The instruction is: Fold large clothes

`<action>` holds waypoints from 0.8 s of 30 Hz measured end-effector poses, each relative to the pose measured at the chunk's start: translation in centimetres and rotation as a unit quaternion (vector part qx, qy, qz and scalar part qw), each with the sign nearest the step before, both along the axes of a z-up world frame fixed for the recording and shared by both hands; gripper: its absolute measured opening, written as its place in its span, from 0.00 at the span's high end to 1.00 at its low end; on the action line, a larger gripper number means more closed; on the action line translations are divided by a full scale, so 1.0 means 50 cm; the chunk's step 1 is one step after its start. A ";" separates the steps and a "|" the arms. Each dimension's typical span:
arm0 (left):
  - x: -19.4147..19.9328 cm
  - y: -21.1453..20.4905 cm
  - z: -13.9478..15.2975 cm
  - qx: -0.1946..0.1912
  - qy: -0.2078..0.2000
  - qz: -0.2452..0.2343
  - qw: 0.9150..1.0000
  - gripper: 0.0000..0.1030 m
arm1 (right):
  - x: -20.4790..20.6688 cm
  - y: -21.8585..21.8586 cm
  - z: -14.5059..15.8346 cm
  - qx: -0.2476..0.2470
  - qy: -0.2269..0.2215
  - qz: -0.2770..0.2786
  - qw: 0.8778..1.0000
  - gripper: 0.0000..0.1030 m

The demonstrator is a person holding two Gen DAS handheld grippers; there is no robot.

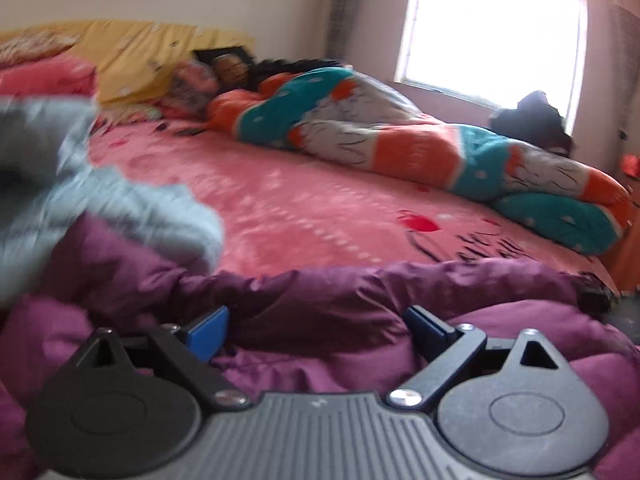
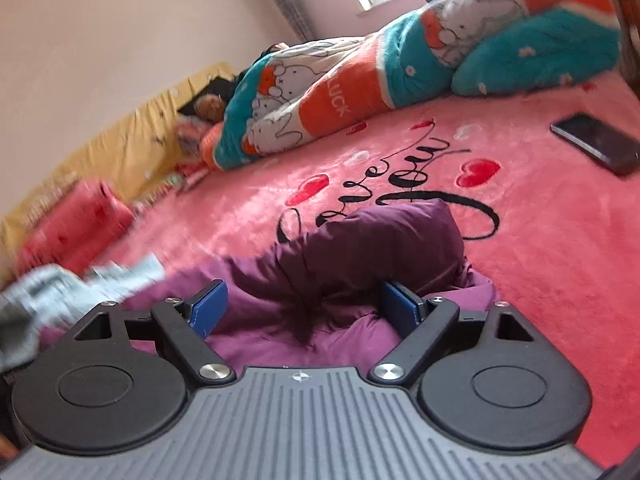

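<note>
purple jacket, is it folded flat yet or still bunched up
Still bunched up: the purple jacket lies in rumpled puffy heaps on the pink bedspread, one part humped up, no flat layers or straight folded edge.

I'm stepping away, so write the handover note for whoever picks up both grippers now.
Left gripper: open, nothing held, fingers over the purple jacket.
Right gripper: open, a bunched purple fold lies between its fingers, not pinched.
Things: the jacket lies crumpled at the near edge of the pink bedspread; a grey garment lies partly on its left side. A phone lies to the right.
Done: no neat fold shows yet.
Left: spread the jacket flat, then fold it.
</note>
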State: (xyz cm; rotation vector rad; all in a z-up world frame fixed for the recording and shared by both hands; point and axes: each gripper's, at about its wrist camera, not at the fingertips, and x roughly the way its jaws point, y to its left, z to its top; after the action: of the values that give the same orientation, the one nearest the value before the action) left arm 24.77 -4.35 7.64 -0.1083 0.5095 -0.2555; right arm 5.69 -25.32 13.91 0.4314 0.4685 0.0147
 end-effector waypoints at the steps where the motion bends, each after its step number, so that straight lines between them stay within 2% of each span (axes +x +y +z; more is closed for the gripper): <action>1: 0.004 0.007 -0.007 -0.003 0.000 0.006 1.000 0.07 | 0.007 0.017 -0.004 -0.021 0.004 -0.003 1.000 0.00; 7: 0.029 0.018 -0.042 -0.029 -0.003 0.012 0.999 0.04 | 0.048 0.085 -0.033 -0.126 0.031 -0.015 0.991 0.00; 12: 0.039 -0.003 -0.065 -0.012 -0.013 0.009 1.000 0.01 | 0.051 0.112 -0.053 -0.153 0.032 -0.029 0.987 0.00; 16: 0.052 -0.011 -0.082 -0.016 -0.020 0.009 1.000 0.01 | 0.065 0.111 -0.069 -0.164 0.029 -0.037 0.985 0.00; 20: 0.062 -0.011 -0.093 -0.017 -0.018 0.010 1.000 0.00 | 0.068 0.115 -0.077 -0.176 0.024 -0.045 0.983 0.00; 24: 0.065 -0.019 -0.097 -0.003 -0.013 0.013 1.000 0.00 | 0.076 0.117 -0.076 -0.194 0.027 -0.051 0.979 0.00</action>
State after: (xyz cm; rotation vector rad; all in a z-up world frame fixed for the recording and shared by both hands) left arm 28.03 -5.29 2.77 -0.1180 0.4813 -0.2324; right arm 9.51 -19.46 10.13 0.0716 0.4887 -0.1860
